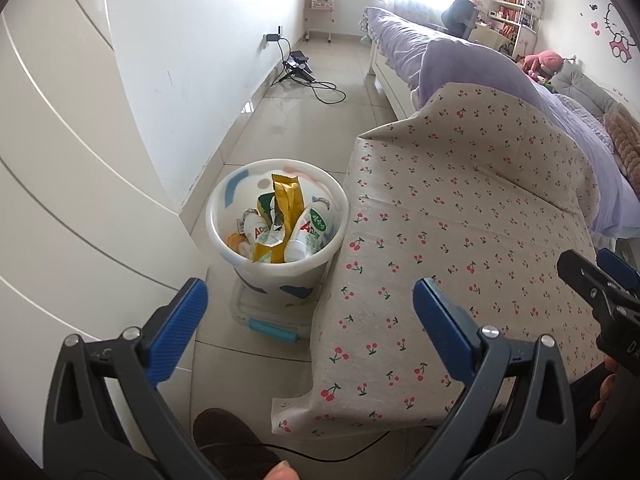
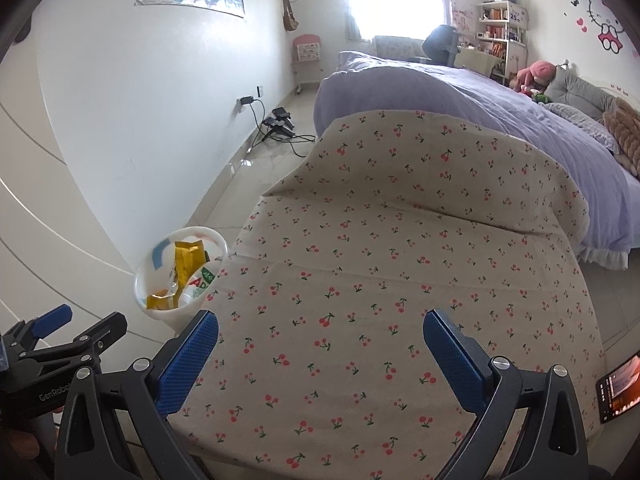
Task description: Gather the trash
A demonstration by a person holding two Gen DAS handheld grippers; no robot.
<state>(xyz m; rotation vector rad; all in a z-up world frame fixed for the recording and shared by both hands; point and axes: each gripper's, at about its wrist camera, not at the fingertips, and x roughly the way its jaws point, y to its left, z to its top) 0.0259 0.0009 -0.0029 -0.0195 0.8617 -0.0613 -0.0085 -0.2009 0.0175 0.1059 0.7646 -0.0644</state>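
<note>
Both tongs are spread wide and hold nothing. The left tongs (image 1: 310,320) hang low in the frame, over the floor and the surface's (image 1: 460,216) left edge. The right tongs (image 2: 320,354) hover above the cherry-print cloth without touching it. The trash sits in the white bin (image 1: 276,222) at centre left: a gold wrapper (image 1: 282,216) and white bottles (image 1: 308,236), their labels partly hidden. In the right wrist view the surface covers the bin's (image 2: 180,272) lower right side.

You're in a kid's bedroom at home: bed with a lilac duvet (image 2: 460,96), Hello Kitty wall sticker (image 2: 606,20), pink plush toy (image 2: 534,74) by the pillows, cluttered white bookshelf (image 2: 502,28) near the window (image 2: 394,10), tiled floor (image 1: 304,120).
</note>
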